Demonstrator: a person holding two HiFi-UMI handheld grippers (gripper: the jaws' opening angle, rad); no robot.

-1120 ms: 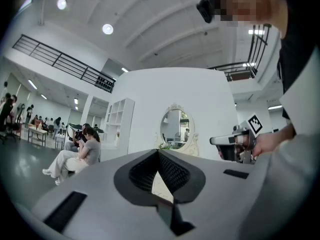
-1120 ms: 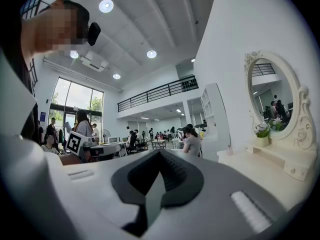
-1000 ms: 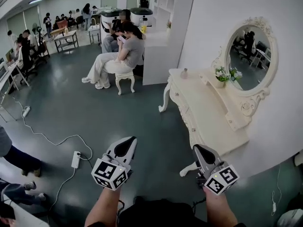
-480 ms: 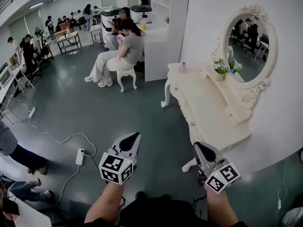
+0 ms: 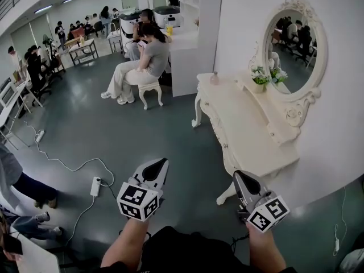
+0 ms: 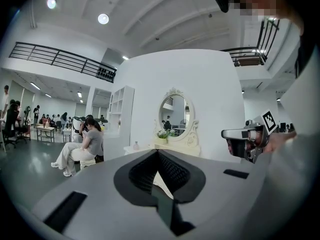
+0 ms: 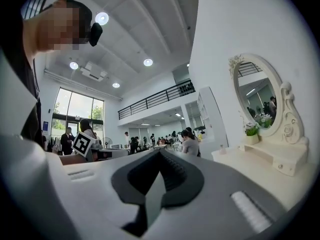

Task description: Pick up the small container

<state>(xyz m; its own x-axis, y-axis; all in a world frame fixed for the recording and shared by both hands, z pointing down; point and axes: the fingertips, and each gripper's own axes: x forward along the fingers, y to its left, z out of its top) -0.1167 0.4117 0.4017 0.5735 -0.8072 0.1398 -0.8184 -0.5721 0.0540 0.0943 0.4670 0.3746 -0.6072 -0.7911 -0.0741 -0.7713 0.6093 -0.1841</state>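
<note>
The small container (image 5: pixel 214 78), a pale pink bottle, stands at the far end of the cream dressing table (image 5: pixel 250 144). It also shows small in the left gripper view (image 6: pixel 135 145) and the right gripper view (image 7: pixel 221 149). My left gripper (image 5: pixel 161 162) hovers over the grey floor, well short of the table, jaws shut and empty (image 6: pixel 158 152). My right gripper (image 5: pixel 236 176) is held near the table's near leg, jaws together with nothing between them (image 7: pixel 160 152). Both point roughly level toward the table.
An oval mirror (image 5: pixel 293 41) and a small flower pot (image 5: pixel 260 79) sit on the table's raised back shelf. A person sits on a white stool (image 5: pixel 149 90) beyond the table. A power strip and cable (image 5: pixel 95 185) lie on the floor at left. More people are at desks far left.
Both grippers and the head have moved forward; the dressing table looks nearer and has shifted left in the head view. Both jaws stay closed.
</note>
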